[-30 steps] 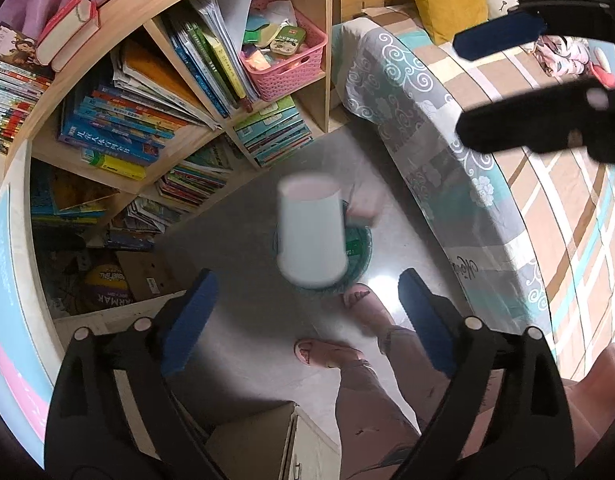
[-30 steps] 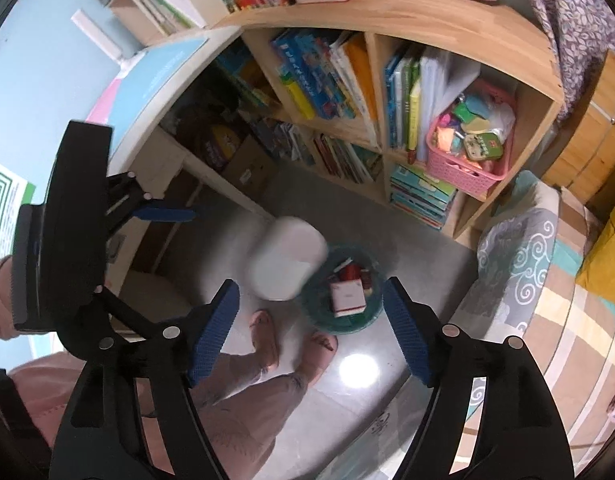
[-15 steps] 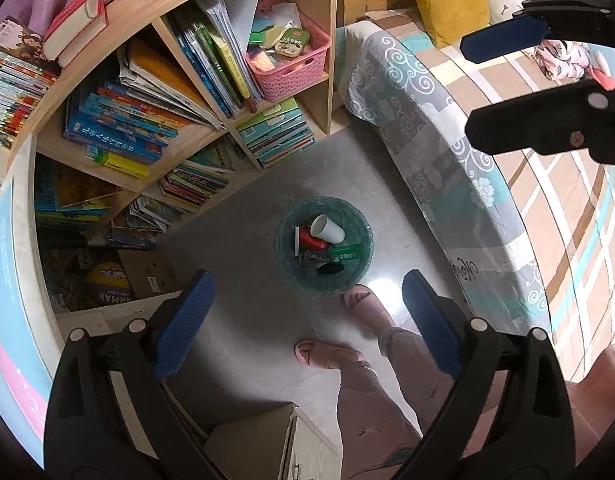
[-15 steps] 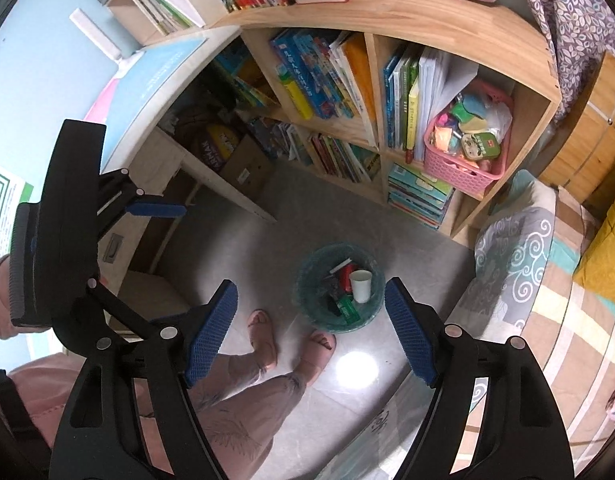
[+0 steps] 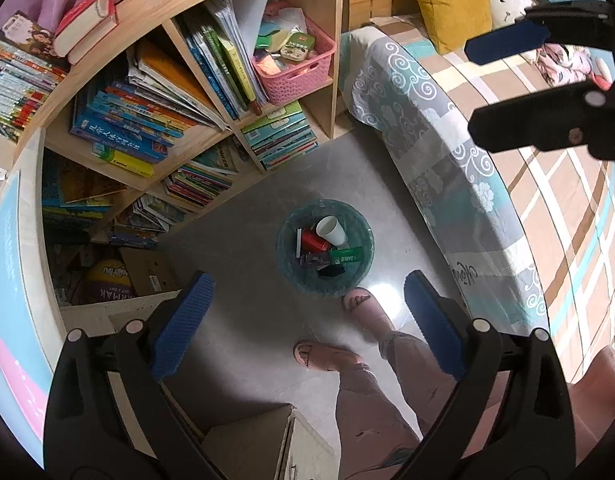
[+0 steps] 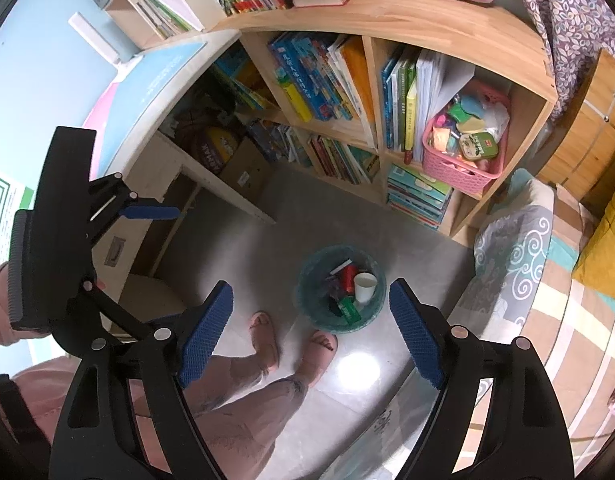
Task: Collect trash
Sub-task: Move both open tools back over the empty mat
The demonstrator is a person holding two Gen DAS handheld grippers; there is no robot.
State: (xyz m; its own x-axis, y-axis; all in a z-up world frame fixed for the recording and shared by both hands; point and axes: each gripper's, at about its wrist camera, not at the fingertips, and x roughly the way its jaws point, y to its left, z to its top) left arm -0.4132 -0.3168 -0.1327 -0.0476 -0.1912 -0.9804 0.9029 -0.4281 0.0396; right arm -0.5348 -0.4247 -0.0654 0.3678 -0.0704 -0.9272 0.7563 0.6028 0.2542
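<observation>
Seen from above: white paper cup [image 5: 331,230] lying inside the teal wastebasket [image 5: 287,256] on the floor, beside a red can and a green box [image 5: 346,256] marked, seemingly, "DARLIE". Left tongs [image 5: 305,328] apart, empty. Right tongs [image 6: 311,330] opening, nothing between. Yellow ball [image 5: 107,282] printed "KARMAK".

Both fisheye views look steeply down from high above the floor, each framed at the bottom by its own gripper's blue pads. Both share the green trash bin [image 5: 325,246] on the floor, the wooden bookshelf [image 5: 211,32] and the bed edge [image 6: 519,248]. Each view also catches the other gripper at its margin.
</observation>
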